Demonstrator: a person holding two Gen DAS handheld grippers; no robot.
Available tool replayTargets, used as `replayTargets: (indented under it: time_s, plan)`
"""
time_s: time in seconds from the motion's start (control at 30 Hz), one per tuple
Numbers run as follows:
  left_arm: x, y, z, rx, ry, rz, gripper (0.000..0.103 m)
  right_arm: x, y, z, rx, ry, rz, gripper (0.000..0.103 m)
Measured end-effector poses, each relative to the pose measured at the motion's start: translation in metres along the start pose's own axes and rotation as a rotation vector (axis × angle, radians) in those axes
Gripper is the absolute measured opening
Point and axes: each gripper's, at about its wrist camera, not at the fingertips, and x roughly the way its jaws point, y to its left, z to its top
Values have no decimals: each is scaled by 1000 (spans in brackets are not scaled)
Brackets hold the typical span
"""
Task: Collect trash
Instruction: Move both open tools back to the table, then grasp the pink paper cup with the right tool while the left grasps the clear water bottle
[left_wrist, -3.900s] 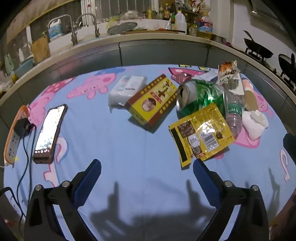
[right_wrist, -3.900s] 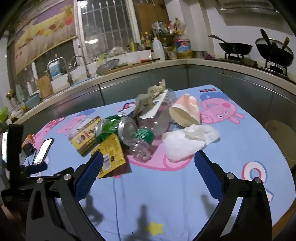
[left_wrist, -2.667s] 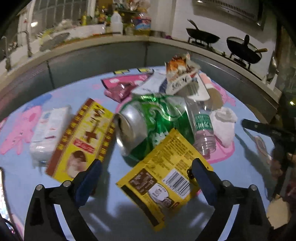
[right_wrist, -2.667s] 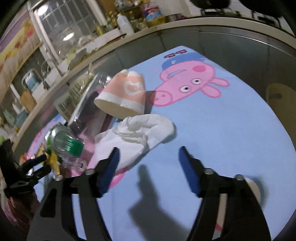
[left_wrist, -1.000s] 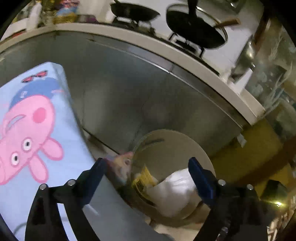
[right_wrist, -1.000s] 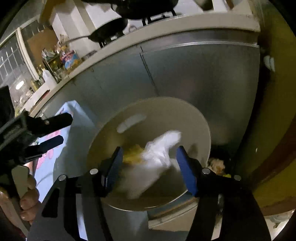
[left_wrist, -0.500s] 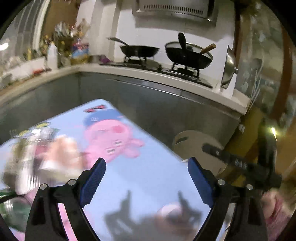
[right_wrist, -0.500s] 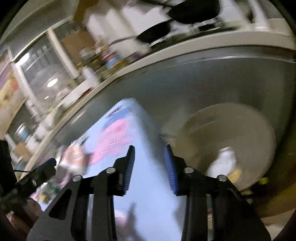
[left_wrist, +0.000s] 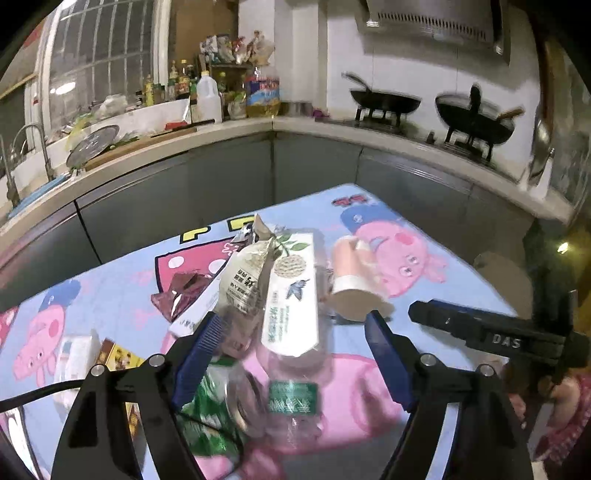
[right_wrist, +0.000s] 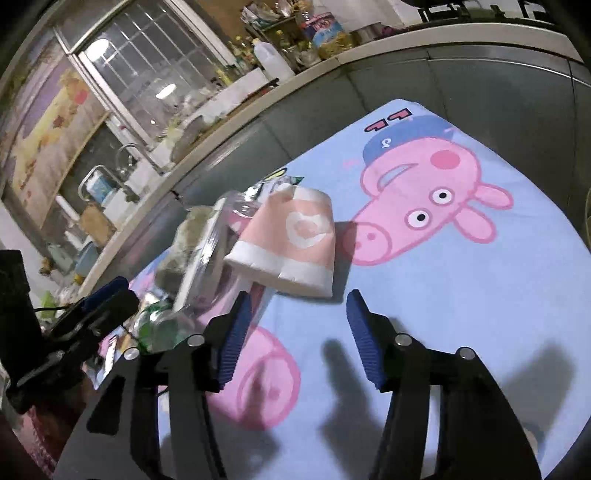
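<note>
My left gripper (left_wrist: 291, 354) is open and empty above a pile of trash on the cartoon-pig tablecloth (left_wrist: 125, 284). Between its jaws lies a clear plastic bottle (left_wrist: 291, 391) with a green label and a white wrapper (left_wrist: 291, 295). A crushed green can (left_wrist: 207, 435) lies at its left. My right gripper (right_wrist: 295, 328) is open and empty, just short of a flattened pink and white paper cup (right_wrist: 291, 243), which also shows in the left wrist view (left_wrist: 354, 277). The right gripper shows in the left wrist view (left_wrist: 491, 336).
A dark red foil wrapper (left_wrist: 181, 295), a yellow box (left_wrist: 118, 362) and a tissue pack (left_wrist: 74, 358) lie left of the pile. A round bin (left_wrist: 506, 273) stands beyond the table's right edge. Grey cabinets (left_wrist: 221, 188) and a cluttered counter run behind.
Both grippers dropped the yellow packet and the white tissue into the bin and swung back over the table. The left now hovers over the bottle, the right faces the paper cup.
</note>
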Motion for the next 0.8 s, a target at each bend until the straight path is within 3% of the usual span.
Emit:
replayTargets:
  time_s: [0.17, 0.27, 0.33, 0.4, 0.43, 0.5, 0.53, 0.57, 0.8]
  plan:
    - [41, -8, 2, 46, 93, 32, 79, 20, 1, 12, 12, 31, -21, 55]
    - [52, -6, 0, 45, 108, 47, 79, 20, 15, 12, -163, -14, -135, 55]
    - [58, -6, -2, 46, 123, 54, 79, 26, 22, 8, -235, -7, -165, 57]
    - [64, -5, -3, 41, 143, 38, 72, 36, 28, 4, -320, 1, -227, 57]
    - [66, -4, -3, 39, 150, 28, 63, 39, 28, 2, -346, 1, -242, 56]
    - [69, -6, -3, 43, 150, 34, 61, 47, 31, 0, -391, -4, -276, 38]
    - [69, -8, -4, 46, 145, 42, 60, 50, 30, 1, -385, 17, -266, 12]
    - [68, -9, -3, 43, 145, 42, 60, 50, 28, 2, -377, 18, -255, 5]
    - [42, -16, -2, -26, 124, -65, 59, 5, 10, -3, -300, -81, -223, 4]
